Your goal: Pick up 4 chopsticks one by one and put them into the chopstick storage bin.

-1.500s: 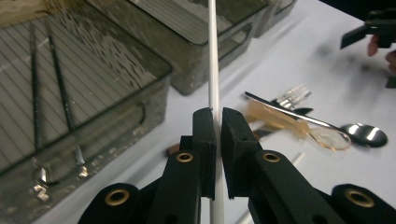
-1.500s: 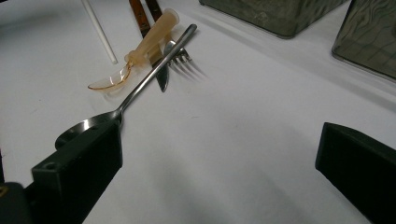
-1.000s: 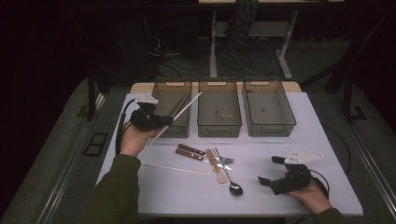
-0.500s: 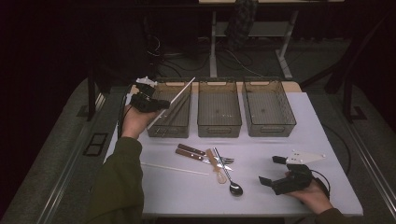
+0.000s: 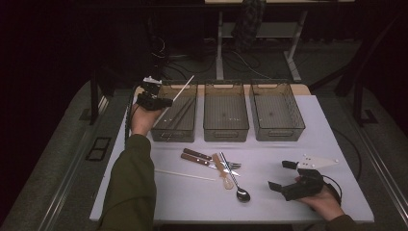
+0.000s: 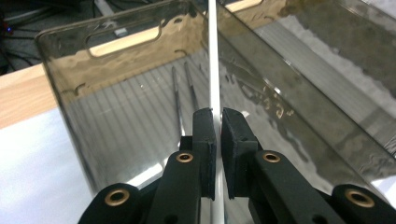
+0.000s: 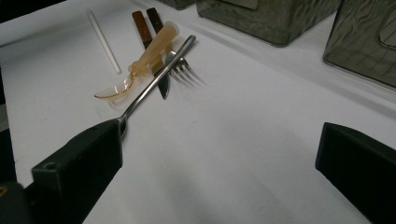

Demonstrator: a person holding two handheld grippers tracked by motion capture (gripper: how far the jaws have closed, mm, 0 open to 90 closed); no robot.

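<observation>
A: We log the white table (image 5: pixel 288 202) first, across the lower half of the high view. Three smoky plastic bins sit in a row along its far edge; the left bin (image 5: pixel 159 130) already has two dark sticks (image 6: pixel 180 100) lying on its floor.

B: Agreed. Our left gripper (image 5: pixel 161 102) hangs at the upper left of the frame, over that bin's left rim. In the left gripper view its jaws are pressed onto a white chopstick (image 6: pixel 213 70), which runs straight up past the bin's wall.

A: Handling, as we judge it: light, stiff, smooth, so likely to pivot or slide in a two-pad pinch. We would take it near mid-length rather than the end, to keep the long free part from swinging.

B: Noted. Our right gripper (image 5: pixel 290 178) rests at lower right, jaws spread wide with nothing between them.

A: Centre of the table: a metal spoon (image 5: pixel 235 179), an amber plastic spoon (image 7: pixel 140 65), a fork (image 7: pixel 180 70), two brown-handled knives (image 5: pixel 197 158), and a second white stick (image 5: pixel 185 174) just left of them.
</observation>
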